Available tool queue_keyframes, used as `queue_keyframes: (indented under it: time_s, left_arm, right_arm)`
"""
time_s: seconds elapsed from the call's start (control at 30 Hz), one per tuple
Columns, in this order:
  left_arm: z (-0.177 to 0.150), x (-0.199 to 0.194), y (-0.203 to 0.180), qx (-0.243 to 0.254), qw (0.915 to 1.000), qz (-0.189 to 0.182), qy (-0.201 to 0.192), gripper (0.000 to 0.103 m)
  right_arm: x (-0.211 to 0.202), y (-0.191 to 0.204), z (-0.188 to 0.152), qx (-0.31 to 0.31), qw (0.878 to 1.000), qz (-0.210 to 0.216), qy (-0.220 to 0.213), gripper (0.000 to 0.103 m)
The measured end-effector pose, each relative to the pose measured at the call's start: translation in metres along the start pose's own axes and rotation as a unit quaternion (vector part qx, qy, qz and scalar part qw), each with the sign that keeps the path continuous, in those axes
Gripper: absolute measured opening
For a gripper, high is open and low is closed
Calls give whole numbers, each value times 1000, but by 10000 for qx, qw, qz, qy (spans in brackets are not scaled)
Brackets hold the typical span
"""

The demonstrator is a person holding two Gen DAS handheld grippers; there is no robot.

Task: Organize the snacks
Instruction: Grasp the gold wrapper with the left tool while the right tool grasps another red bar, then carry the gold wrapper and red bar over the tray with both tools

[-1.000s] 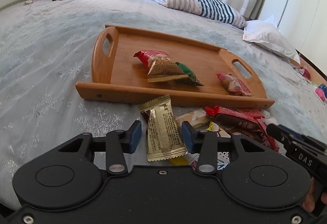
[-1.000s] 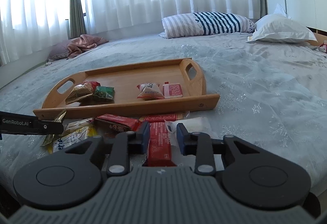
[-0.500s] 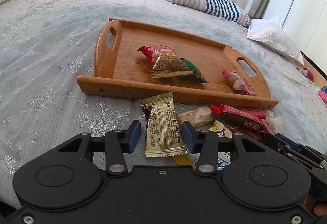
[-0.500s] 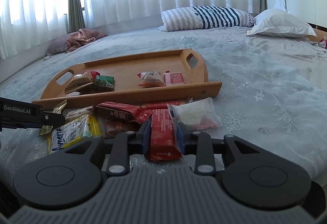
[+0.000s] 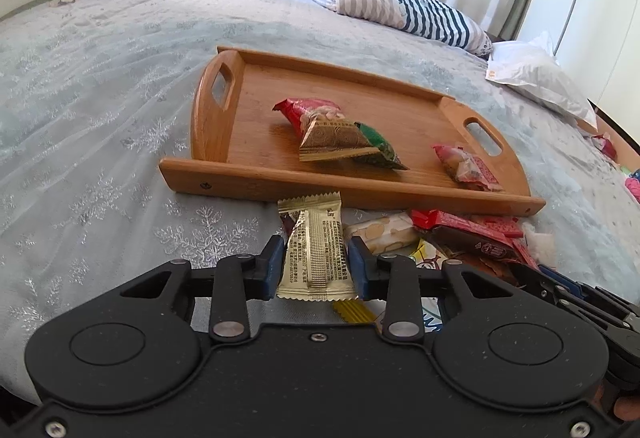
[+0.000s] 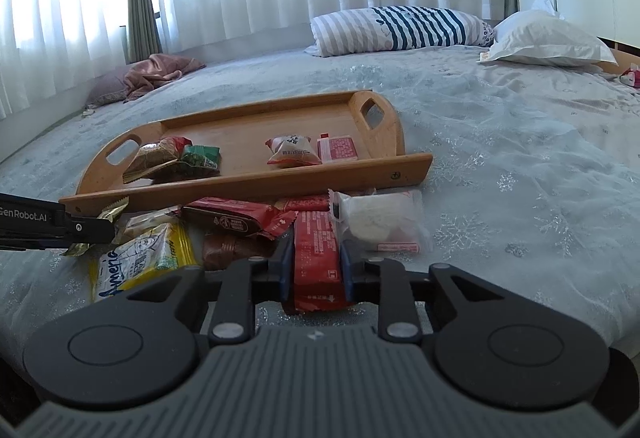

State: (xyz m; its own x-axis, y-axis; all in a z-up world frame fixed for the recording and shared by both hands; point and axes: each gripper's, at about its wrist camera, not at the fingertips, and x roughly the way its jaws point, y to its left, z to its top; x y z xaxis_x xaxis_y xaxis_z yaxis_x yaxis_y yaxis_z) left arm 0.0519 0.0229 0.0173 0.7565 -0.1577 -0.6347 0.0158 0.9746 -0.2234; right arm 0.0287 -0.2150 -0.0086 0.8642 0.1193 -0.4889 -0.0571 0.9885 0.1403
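Snacks lie in two groups on the bed (image 5: 100, 118): some in the wooden tray (image 5: 256, 118), the rest in a loose pile on the bedspread just in front of the tray's near rail.

At the left of the pile, the left claw (image 5: 316, 268) pinches a gold wrapper (image 5: 314, 246) by its sides, both blue pads (image 5: 274, 266) pressed against the packet, whose top edge reaches the tray's front rail. Inside the tray, toward its left handle, a red packet (image 5: 304, 110), a brown-gold triangular packet (image 5: 332, 140) and a green packet (image 5: 378, 146) overlap one another. Further right in the tray sit a red-and-white pouch (image 6: 294, 150) and, touching it, a small pink packet (image 6: 340, 148).

In the pile, a yellow bag (image 6: 140, 262) lies beside a long dark-red bar (image 6: 236, 222), with a brown packet (image 6: 232, 250) just below the bar. Right of these, the right claw (image 6: 316, 270) is closed on a red wrapper (image 6: 318, 254), gripping it along both long edges. A clear pouch holding something white (image 6: 376, 220) lies touching that wrapper's right side. Striped and white pillows rest far back on the bed.
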Motion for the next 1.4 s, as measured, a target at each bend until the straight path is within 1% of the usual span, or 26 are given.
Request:
queue_keyframes:
  time_s: [0.23, 0.43, 0.57, 0.7, 0.73, 0.77, 0.93, 1.27, 1.33, 1.37, 1.4]
  left_arm:
    - [4, -12, -7, 178, 9996, 29, -200, 31]
    - [7, -17, -9, 209, 9994, 24, -259, 31]
    - [7, -18, -9, 216, 9994, 51, -259, 31]
    - [7, -18, -8, 219, 9994, 70, -242, 31]
    - [7, -18, -8, 224, 9994, 77, -242, 31]
    - [7, -18, -8, 229, 9994, 84, -242, 31]
    - [6, -17, -8, 221, 9994, 107, -223, 31]
    - [5, -16, -7, 234, 9995, 110, -194, 31]
    - [5, -16, -7, 231, 9995, 111, -198, 31]
    - [6, -16, -7, 226, 9995, 117, -205, 31]
    - [7, -15, -7, 223, 9995, 123, -211, 31]
  right_arm:
    - [-12, 3, 5, -105, 9998, 17, -176, 28]
    - [-19, 4, 11, -56, 9995, 33, -322, 28]
    - [-17, 5, 9, -92, 9998, 66, -176, 28]
    - [-12, 2, 4, -35, 10000, 78, 15, 31]
    - [-11, 1, 4, -31, 9999, 100, 36, 34]
    - [-11, 1, 4, -49, 9999, 130, 50, 35]
    - [-6, 4, 6, -161, 9998, 72, 35, 35]
    - [11, 7, 11, -171, 9995, -29, 264, 35]
    - [14, 8, 11, -194, 9992, -75, 346, 32]
    - [14, 9, 12, -216, 9991, -99, 351, 28]
    - [14, 10, 13, -233, 9990, -116, 352, 28]
